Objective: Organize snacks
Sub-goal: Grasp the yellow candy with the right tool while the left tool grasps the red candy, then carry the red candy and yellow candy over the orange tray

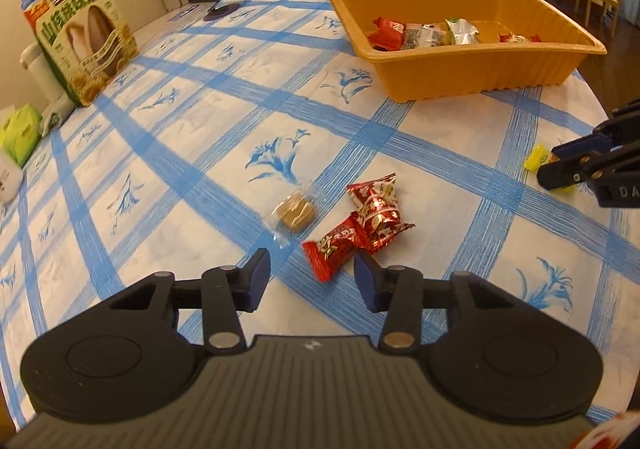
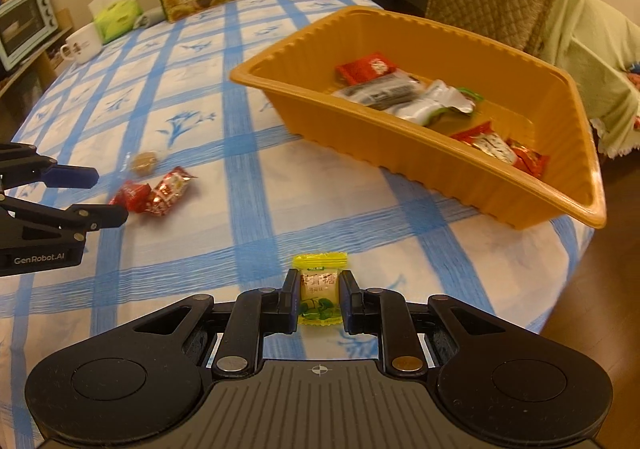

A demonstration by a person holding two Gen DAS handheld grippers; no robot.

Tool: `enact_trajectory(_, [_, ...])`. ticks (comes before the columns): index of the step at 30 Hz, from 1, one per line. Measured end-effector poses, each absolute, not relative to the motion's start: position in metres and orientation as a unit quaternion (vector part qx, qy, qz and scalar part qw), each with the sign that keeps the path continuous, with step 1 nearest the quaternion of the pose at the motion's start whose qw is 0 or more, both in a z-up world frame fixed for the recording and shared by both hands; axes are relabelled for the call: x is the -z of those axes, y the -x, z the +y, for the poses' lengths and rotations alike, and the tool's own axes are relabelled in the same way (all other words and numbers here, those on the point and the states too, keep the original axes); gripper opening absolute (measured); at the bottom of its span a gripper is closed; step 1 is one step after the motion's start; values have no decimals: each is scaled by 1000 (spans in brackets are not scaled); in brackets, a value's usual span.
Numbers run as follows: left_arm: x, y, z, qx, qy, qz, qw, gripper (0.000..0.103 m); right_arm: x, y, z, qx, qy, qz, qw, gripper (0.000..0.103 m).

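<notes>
Right gripper sits bottom centre of its own view, jaws clamped on a small yellow candy: yellow crimped ends, pale middle panel with printed characters and a green leafy bit at the bottom. It's held just over the blue-checked tablecloth

Left gripper at the bottom of the left view has its jaws apart, nothing between them. Right in front of its fingertips lies a red candy, touching a second shiny red-and-silver candy a bit further up. Just to the left of those is a tan square sweet in clear wrap

Orange tray fills the upper right of both views, ribbed walls, already holding several red packets, a dark one and a silver-green one

Upper left of the left view: a green sunflower seed box. The right view's left side also shows a white mug and a green tissue pack
</notes>
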State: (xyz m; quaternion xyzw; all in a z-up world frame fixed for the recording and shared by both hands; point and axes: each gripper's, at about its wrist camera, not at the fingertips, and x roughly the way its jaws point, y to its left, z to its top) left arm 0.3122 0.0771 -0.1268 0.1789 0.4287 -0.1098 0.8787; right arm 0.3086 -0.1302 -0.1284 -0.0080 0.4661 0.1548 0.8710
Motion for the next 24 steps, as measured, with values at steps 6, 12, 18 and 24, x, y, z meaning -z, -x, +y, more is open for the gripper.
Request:
enact_trajectory(6, [127,-318,67,128,-187,425,876,27,129,-311,-139,-147,-1,467,872,20])
enact_trajectory(12, [128,-325,64,136,-167,442,871,18,129,-311,-142,-149,-4,467,871,21])
enact_trajectory(18, [128,-327,70,133,-126,455,871,14,128,-309,-143,-152,-3,467,871,20])
enact_trajectory(24, [123,-325,78,126,-78,466,872,14,127,-309,-144,-157,-5,468,870,20])
